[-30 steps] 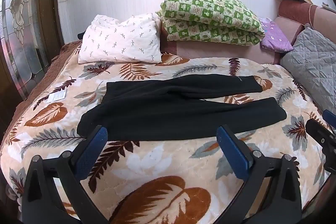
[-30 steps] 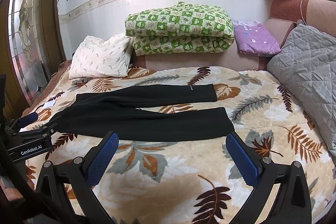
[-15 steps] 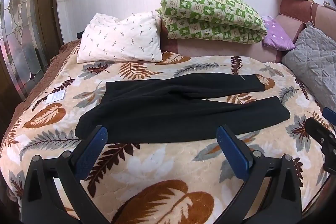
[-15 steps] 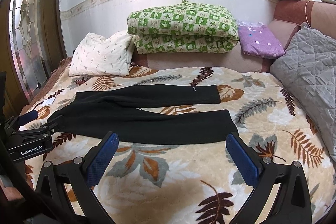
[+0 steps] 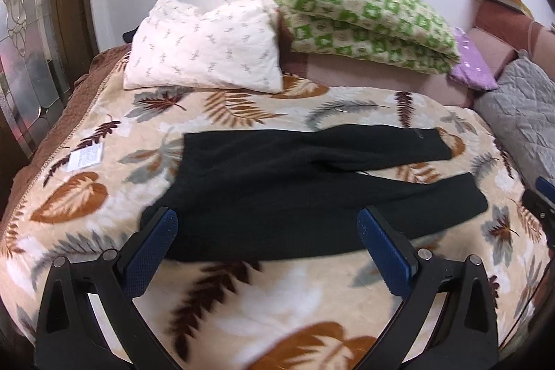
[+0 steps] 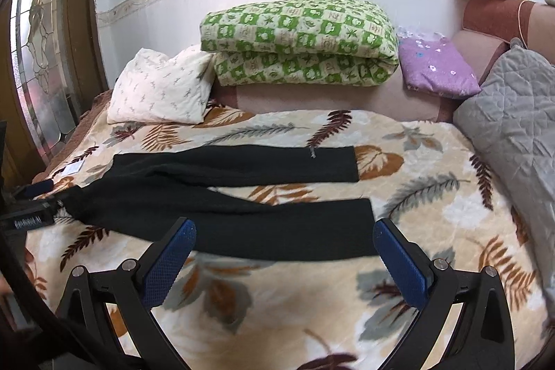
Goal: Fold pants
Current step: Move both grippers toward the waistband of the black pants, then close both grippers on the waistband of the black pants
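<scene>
Black pants (image 5: 295,186) lie spread flat on the leaf-patterned blanket (image 5: 277,307), waist to the left, both legs pointing right and apart. They also show in the right wrist view (image 6: 242,207). My left gripper (image 5: 267,248) is open and empty, hovering at the pants' near edge by the waist end. My right gripper (image 6: 282,255) is open and empty, at the near edge of the near leg by its cuff end. The left gripper's tip shows at the left edge of the right wrist view (image 6: 31,203).
A white pillow (image 5: 204,51), a folded green checked quilt (image 5: 367,23) and a purple cushion (image 6: 437,68) lie at the back. A grey quilted cushion (image 6: 513,113) is on the right. A white label (image 5: 85,156) lies on the blanket's left side.
Both grippers have moved forward toward the pants, which now reach between their fingers in view. The left view has tilted and is blurred. The pants have not moved.
</scene>
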A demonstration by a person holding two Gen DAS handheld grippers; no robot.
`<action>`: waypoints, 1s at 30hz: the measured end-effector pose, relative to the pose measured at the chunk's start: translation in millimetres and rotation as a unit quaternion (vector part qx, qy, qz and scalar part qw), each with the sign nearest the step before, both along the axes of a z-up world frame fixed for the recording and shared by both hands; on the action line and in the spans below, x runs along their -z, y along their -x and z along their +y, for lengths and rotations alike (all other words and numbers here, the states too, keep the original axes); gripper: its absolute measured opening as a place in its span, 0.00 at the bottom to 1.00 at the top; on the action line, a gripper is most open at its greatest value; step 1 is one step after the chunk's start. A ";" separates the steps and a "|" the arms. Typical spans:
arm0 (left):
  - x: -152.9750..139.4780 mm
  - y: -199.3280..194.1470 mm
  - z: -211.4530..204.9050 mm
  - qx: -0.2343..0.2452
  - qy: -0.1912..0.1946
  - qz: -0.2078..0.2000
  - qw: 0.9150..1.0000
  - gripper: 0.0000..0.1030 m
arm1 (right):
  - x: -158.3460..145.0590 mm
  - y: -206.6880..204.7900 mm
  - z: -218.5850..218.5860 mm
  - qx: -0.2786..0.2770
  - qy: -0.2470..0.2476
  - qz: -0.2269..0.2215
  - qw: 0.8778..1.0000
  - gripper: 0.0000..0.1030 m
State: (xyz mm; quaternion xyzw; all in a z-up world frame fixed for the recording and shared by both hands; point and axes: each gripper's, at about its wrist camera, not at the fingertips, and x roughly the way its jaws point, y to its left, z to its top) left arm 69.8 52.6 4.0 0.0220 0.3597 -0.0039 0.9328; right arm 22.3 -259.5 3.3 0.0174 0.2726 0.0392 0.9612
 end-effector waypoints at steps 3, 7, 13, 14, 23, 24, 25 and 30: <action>1.1 -23.1 22.1 -0.005 -0.019 0.043 0.999 1.00 | -1.4 -13.1 -7.7 -0.004 0.000 0.006 1.000 1.00; 3.9 -55.2 54.6 -0.021 -0.021 0.079 0.996 1.00 | 2.2 -33.2 -16.1 -0.013 -0.001 0.020 1.000 0.99; 24.2 -107.4 93.0 -0.034 0.053 0.106 0.992 1.00 | 8.4 -72.1 -26.2 -0.024 -0.003 0.045 0.999 0.98; 28.0 -117.8 97.2 -0.038 0.060 0.111 0.991 1.00 | 9.5 -81.0 -27.7 -0.026 -0.003 0.050 0.998 0.98; 51.6 -179.7 104.5 -0.058 0.057 0.126 0.989 1.00 | 25.4 -149.7 -40.2 -0.037 -0.013 0.086 0.996 0.94; 54.8 -184.5 106.6 -0.060 0.059 0.129 0.988 0.98 | 27.6 -157.5 -42.2 -0.039 -0.016 0.090 0.995 0.93; 58.2 -189.1 107.9 -0.063 0.060 0.133 0.987 0.96 | 30.4 -166.7 -46.1 -0.041 -0.022 0.096 0.994 0.93; 77.1 -206.1 108.8 -0.066 0.053 0.152 0.985 0.92 | 42.8 -205.8 -72.2 -0.023 -0.048 0.117 0.992 0.90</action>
